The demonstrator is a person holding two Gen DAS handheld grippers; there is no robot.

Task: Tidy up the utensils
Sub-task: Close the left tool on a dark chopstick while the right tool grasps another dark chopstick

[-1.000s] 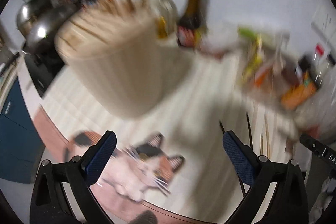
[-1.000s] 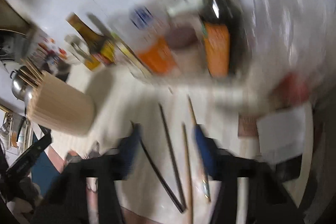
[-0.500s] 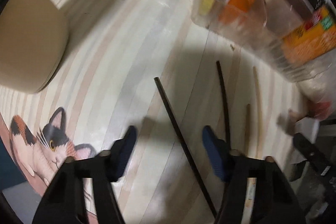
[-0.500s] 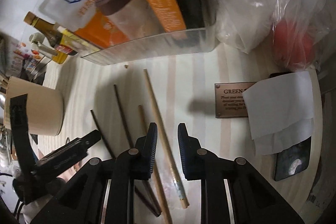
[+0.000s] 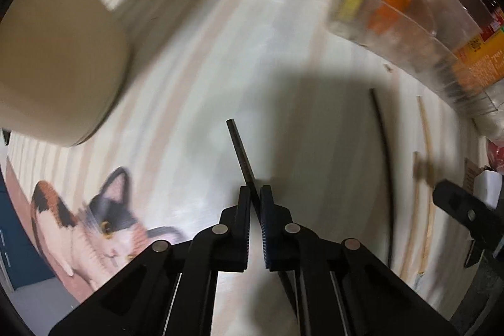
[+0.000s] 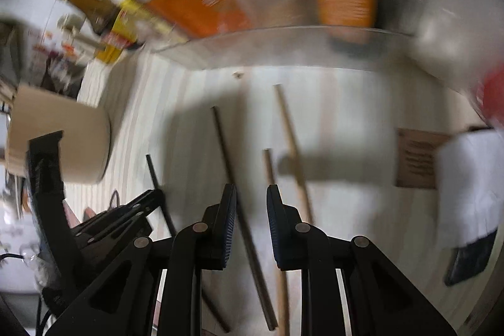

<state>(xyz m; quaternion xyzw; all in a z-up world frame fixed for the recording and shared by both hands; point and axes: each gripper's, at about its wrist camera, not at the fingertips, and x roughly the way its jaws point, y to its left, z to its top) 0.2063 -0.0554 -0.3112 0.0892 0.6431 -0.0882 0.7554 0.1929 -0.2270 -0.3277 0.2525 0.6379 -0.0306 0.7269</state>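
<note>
Now your left tongs (image 5: pixel 255 194) pinch the black chopstick (image 5: pixel 241 150) lying on the desk (image 5: pixel 204 59); your right tongs (image 6: pixel 251 194) hang parted above another dark chopstick (image 6: pixel 225 147)

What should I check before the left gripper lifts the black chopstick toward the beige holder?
1. Left gripper shut on the black chopstick: ok, the jaws pinch it.
2. Grip position on the stick: not ok, the jaws hold it off-center and a long end sticks out forward.
3. Beige utensil holder upright on the table: ok.
4. Free room inside the holder: cannot tell, its opening is out of view.
5. Right gripper clear of the left one: ok, it is open above the other chopsticks, holding nothing.
6. Second black chopstick untouched: ok, it lies apart.
</note>
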